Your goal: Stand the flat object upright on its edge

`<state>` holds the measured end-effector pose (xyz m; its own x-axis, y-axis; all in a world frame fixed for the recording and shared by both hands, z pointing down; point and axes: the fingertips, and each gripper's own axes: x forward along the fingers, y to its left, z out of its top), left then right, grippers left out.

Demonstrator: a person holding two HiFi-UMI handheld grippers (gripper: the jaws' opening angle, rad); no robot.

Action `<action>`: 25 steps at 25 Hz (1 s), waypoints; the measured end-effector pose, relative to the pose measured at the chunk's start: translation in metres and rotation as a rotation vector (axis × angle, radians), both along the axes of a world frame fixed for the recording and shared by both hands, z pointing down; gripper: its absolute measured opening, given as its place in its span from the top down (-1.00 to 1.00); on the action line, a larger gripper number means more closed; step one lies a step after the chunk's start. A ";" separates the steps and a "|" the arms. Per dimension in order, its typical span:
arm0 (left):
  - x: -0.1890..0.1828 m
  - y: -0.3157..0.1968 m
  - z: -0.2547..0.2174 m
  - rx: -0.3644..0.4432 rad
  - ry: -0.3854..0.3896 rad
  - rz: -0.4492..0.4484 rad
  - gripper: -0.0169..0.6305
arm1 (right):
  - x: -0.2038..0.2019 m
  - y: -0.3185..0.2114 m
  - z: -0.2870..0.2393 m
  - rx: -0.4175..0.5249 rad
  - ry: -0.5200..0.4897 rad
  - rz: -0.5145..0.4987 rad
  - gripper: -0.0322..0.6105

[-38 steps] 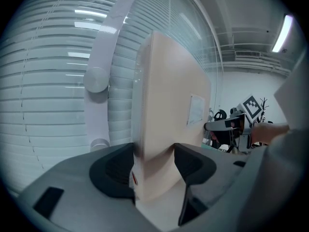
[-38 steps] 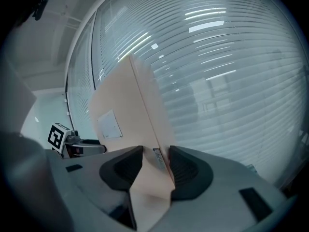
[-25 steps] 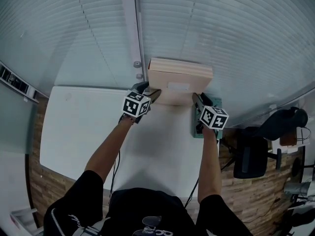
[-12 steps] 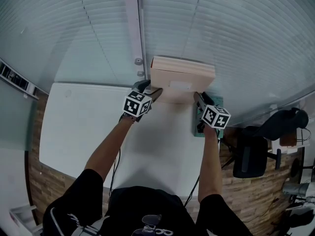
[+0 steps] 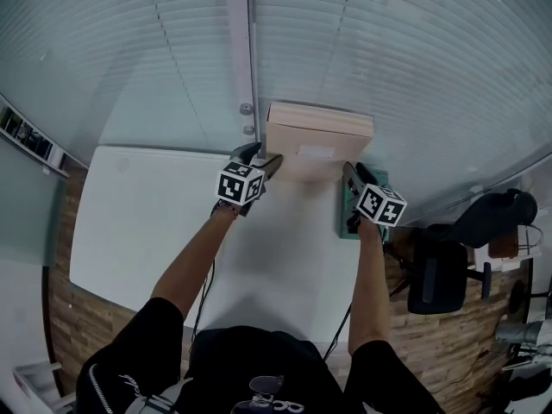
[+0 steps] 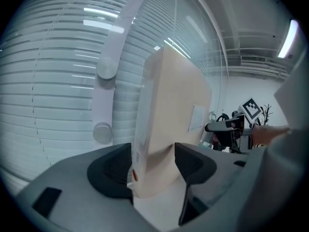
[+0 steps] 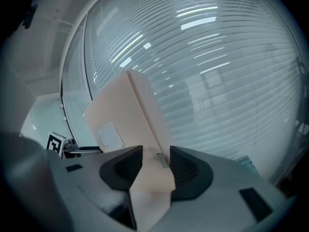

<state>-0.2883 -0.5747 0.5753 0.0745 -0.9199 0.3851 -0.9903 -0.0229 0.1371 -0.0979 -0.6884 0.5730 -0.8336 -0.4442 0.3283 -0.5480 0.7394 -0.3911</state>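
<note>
window blinds fill the upper half of the head view, divided by a white vertical post. below them, the white table occupies the centre and left of the frame.

the flat beige box stands upright on its long edge at the far side of the table, in the upper centre of the head view, close to the blinds. its broad face is turned toward the person and its narrow top edge is visible. in the left gripper view its lower edge meets the table top.

a green mat lies at the right edge of the table, beneath the right forearm.

the left gripper is clamped on the lower left corner of the box: one pad bears on the narrow side and the other on the broad face. the right gripper is clamped on the lower right corner, and the box fills the gap between its pads.

a pale rectangular label sits on the broad face, right of centre. two small round knobs sit on the post, just left of the box.
</note>
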 end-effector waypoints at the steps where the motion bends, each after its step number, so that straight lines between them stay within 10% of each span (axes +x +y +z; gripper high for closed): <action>1: 0.000 0.002 -0.003 0.005 0.002 -0.004 0.08 | 0.001 0.002 -0.002 0.000 -0.003 -0.001 0.31; 25: 0.044 0.126 -0.062 0.121 0.025 -0.064 0.24 | 0.009 0.146 -0.047 0.079 -0.013 -0.125 0.44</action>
<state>-0.2446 -0.4491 0.5134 0.0225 -0.9626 0.2699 -0.9865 0.0224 0.1620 -0.0893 -0.5427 0.5262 -0.8881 -0.3606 0.2850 -0.4448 0.8305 -0.3353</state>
